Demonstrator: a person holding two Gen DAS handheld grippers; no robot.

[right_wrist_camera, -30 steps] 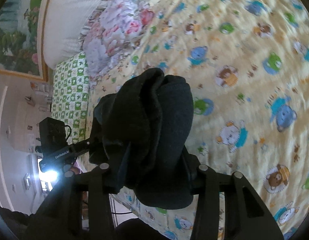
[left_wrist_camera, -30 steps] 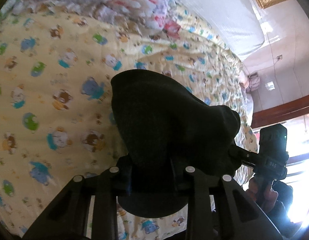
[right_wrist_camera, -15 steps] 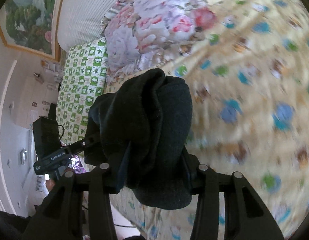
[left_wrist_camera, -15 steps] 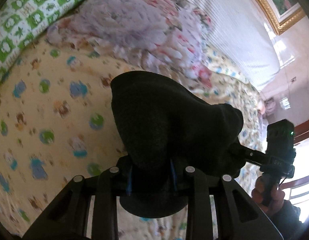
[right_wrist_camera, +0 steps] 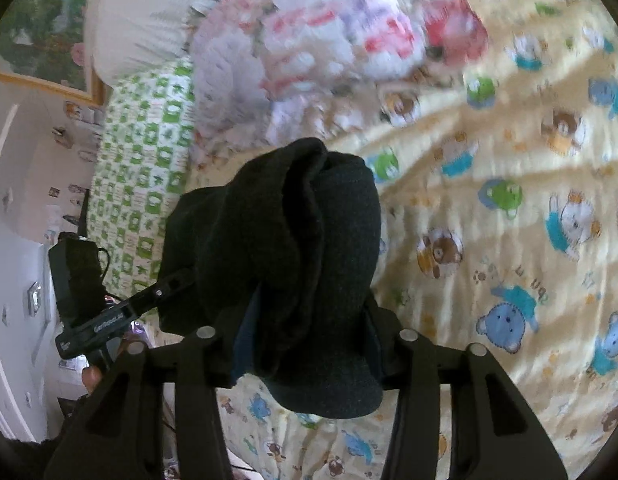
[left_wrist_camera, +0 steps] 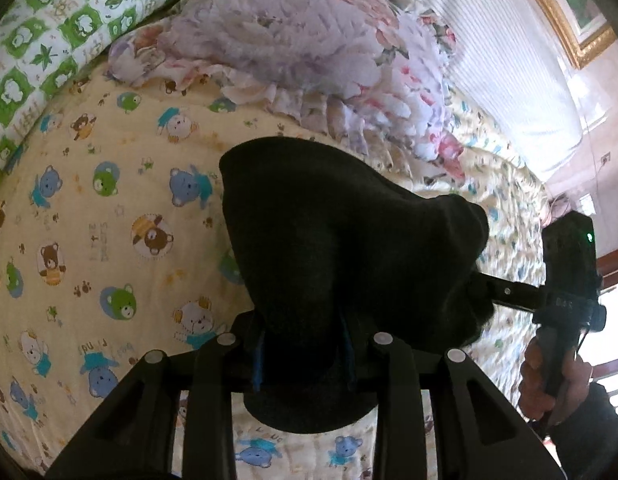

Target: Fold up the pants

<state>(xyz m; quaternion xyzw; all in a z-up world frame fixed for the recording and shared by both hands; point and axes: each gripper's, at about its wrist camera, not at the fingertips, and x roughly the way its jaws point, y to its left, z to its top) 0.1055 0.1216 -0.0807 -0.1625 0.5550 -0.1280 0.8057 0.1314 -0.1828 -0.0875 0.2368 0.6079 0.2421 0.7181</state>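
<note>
The black pants (left_wrist_camera: pixel 341 256) are bunched up and held in the air above the bed by both grippers. My left gripper (left_wrist_camera: pixel 305 344) is shut on one part of the fabric, which drapes over and hides its fingertips. My right gripper (right_wrist_camera: pixel 305 336) is shut on another thick fold of the pants (right_wrist_camera: pixel 293 248). The right gripper also shows at the right of the left wrist view (left_wrist_camera: pixel 505 292), and the left gripper shows at the left of the right wrist view (right_wrist_camera: pixel 157 292), each clamped into the same bundle.
Below lies a yellow quilt with cartoon bears (left_wrist_camera: pixel 89 240). A floral pillow (left_wrist_camera: pixel 293 36) and a green-and-white checked pillow (left_wrist_camera: pixel 49 32) lie at the head of the bed, with a white striped headboard (left_wrist_camera: pixel 509 52) and a framed picture (right_wrist_camera: pixel 33 32) behind.
Both grippers have swung with the pants towards the head of the bed, so the pillows fill more of both views. The grip on the pants has not changed.
</note>
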